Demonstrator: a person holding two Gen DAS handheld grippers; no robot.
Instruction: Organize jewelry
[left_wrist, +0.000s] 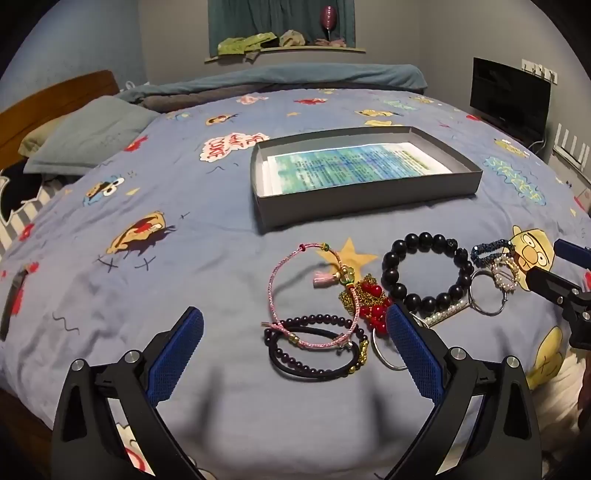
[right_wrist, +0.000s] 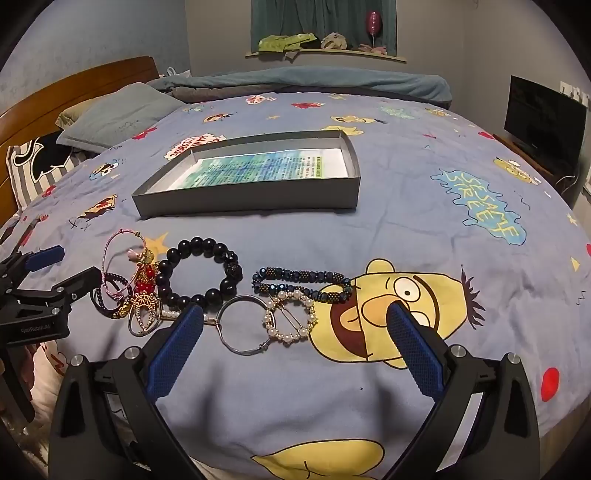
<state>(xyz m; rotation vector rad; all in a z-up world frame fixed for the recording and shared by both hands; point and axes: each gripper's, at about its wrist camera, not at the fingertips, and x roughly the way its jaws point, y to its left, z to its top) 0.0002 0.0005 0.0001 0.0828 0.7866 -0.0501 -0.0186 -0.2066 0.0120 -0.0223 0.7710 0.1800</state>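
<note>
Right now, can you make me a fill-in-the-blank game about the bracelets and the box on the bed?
1. The grey box on the bed holds only a printed sheet of ____.
2. The big round beads of the large bead bracelet are ____ in colour.
3. The left gripper and the right gripper both have their jaws ____.
4. The pearl ring brooch lies on the bedspread, not in the ____.

Missing words: paper; black; open; box
</note>
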